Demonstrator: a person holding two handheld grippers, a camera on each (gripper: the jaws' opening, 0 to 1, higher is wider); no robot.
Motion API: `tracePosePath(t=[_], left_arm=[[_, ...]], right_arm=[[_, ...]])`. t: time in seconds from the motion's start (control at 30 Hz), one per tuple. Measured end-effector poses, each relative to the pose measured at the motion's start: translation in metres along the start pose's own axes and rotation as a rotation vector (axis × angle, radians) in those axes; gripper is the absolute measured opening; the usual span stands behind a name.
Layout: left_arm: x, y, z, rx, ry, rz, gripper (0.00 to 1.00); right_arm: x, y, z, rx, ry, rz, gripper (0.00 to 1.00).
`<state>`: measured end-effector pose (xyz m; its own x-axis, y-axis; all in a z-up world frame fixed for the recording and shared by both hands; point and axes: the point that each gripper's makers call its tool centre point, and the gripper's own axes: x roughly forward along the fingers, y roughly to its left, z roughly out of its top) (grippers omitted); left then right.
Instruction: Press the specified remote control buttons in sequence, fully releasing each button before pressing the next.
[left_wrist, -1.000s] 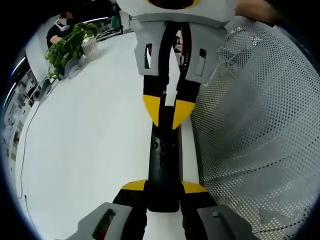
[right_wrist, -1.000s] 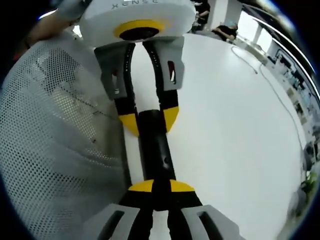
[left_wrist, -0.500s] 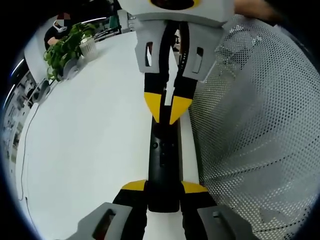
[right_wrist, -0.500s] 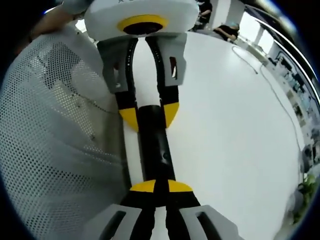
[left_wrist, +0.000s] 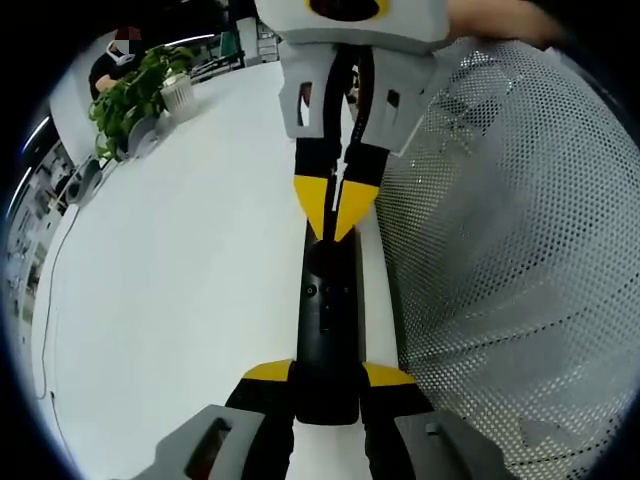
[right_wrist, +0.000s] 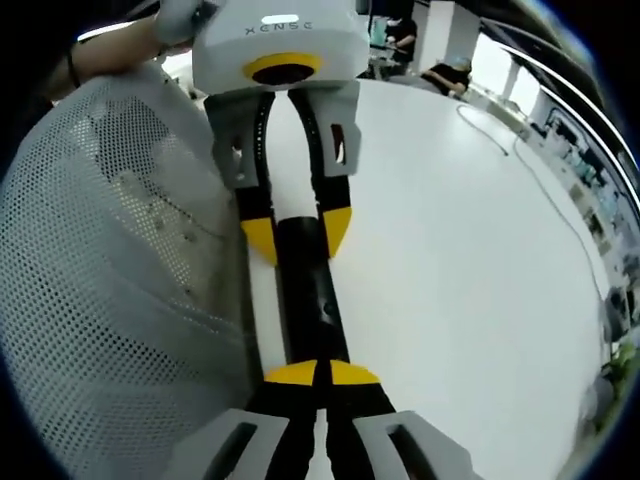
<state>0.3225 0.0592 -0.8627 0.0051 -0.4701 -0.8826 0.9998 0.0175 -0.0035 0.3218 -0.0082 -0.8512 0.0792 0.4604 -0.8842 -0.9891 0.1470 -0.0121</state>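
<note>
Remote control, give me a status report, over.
Left gripper shut on the black remote control, holding one end. Right gripper shut, tips on the remote's far end. White mesh basket close alongside, table otherwise open.

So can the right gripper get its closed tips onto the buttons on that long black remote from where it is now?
Probably yes. The right gripper hangs with its fingers shut directly over the long black remote, which the left gripper clamps at its other end. Nothing lies between tips and buttons; the white mesh basket stays alongside.
</note>
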Motion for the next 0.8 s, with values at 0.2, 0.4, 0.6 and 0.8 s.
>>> tracePosePath(t=[0.2, 0.4, 0.6, 0.8], left_arm=[[-0.0001, 0.0000, 0.0000, -0.001, -0.001, 0.000, 0.25], [-0.0001, -0.0001, 0.0000, -0.001, -0.003, 0.000, 0.25], [0.0002, -0.0001, -0.0002, 0.003, -0.004, -0.002, 0.25], [-0.0001, -0.0003, 0.0002, 0.002, -0.005, -0.002, 0.25]], right_arm=[[-0.0009, -0.0005, 0.0046, 0.010, -0.024, 0.003, 0.00], [0.0025, 0.0035, 0.0037, -0.017, -0.001, 0.007, 0.00], [0.0043, 0.0028, 0.0038, -0.057, 0.013, -0.005, 0.00], [0.0032, 0.0016, 0.0040, -0.006, 0.002, -0.001, 0.00]])
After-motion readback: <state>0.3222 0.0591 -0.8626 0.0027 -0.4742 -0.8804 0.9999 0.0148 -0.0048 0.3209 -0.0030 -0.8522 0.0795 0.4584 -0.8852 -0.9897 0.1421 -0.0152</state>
